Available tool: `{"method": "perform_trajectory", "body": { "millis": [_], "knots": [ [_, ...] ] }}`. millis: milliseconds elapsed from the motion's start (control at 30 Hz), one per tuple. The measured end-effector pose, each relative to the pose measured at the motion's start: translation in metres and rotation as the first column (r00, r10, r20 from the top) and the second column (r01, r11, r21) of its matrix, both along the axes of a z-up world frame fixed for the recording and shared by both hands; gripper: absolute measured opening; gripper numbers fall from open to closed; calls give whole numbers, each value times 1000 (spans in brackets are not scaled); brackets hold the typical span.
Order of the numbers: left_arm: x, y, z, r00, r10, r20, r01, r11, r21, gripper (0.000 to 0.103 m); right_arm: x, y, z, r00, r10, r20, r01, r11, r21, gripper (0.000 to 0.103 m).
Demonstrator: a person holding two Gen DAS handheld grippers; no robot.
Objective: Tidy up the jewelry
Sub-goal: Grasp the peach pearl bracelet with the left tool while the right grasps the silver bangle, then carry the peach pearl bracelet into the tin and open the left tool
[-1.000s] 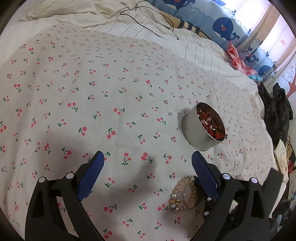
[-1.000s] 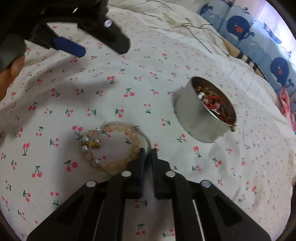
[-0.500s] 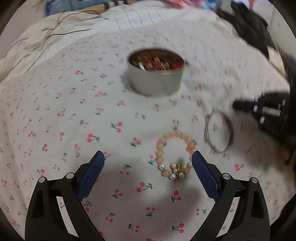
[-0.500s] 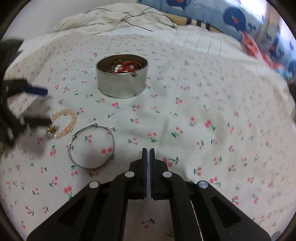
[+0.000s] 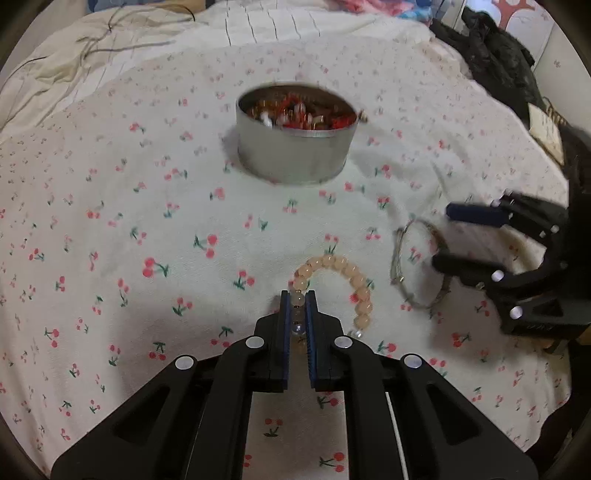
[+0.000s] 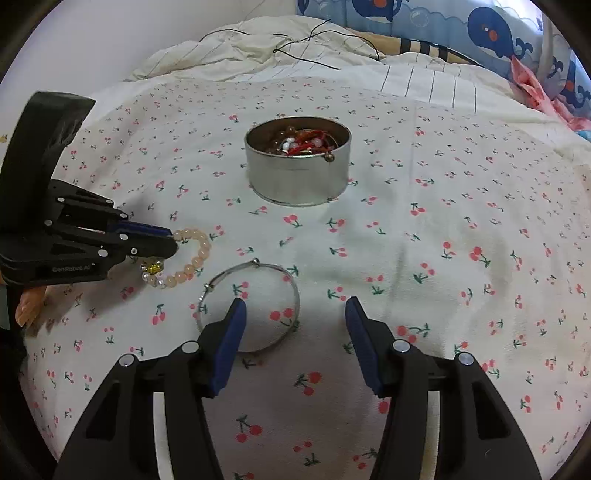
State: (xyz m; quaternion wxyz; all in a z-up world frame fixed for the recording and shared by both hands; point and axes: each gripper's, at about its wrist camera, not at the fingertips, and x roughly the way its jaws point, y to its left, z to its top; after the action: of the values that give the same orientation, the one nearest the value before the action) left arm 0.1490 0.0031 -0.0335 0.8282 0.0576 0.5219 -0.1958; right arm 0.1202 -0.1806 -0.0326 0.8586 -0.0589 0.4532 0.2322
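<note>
A peach bead bracelet [image 5: 347,273] [image 6: 192,262] lies on the cherry-print sheet. My left gripper [image 5: 297,299] [image 6: 168,240] is shut on its near side, still on the sheet. A thin silver bangle [image 5: 417,266] [image 6: 255,306] lies to its right. My right gripper [image 6: 295,317] [image 5: 443,236] is open, its left finger over the bangle's near edge. A round metal tin [image 5: 295,136] [image 6: 297,162] holding red and brown jewelry stands beyond both.
A rumpled striped duvet with black cables [image 6: 295,48] lies at the back of the bed. Whale-print pillows [image 6: 491,29] are behind it. Dark clothing [image 5: 495,59] is piled at the bed's right edge.
My left gripper has closed on the bead bracelet. My right gripper has opened and moved over the silver bangle.
</note>
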Motion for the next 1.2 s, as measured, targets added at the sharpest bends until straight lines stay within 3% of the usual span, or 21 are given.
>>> {"method": "perform_trajectory", "body": {
  "millis": [233, 300, 400, 767, 1200],
  "knots": [
    [4, 17, 13, 997, 66, 37, -64, 997, -40, 7, 13, 2, -15, 999, -9, -32, 9, 1000, -1, 51],
    [5, 17, 12, 997, 72, 34, -71, 997, -37, 7, 12, 3, -14, 999, 6, -32, -6, 1000, 3, 19],
    [5, 17, 13, 997, 73, 37, -72, 997, -40, 7, 10, 7, -11, 1000, 20, -14, -20, 1000, -17, 4],
    [2, 15, 20, 995, 72, 76, -70, 997, -34, 7, 8, -11, 18, 998, -36, 50, 30, 995, 98, 3],
    [-1, 9, 27, 985, 78, 152, -86, 995, 42, 7, 6, -11, 26, 997, -35, 63, 27, 992, 124, 4]
  ]
}}
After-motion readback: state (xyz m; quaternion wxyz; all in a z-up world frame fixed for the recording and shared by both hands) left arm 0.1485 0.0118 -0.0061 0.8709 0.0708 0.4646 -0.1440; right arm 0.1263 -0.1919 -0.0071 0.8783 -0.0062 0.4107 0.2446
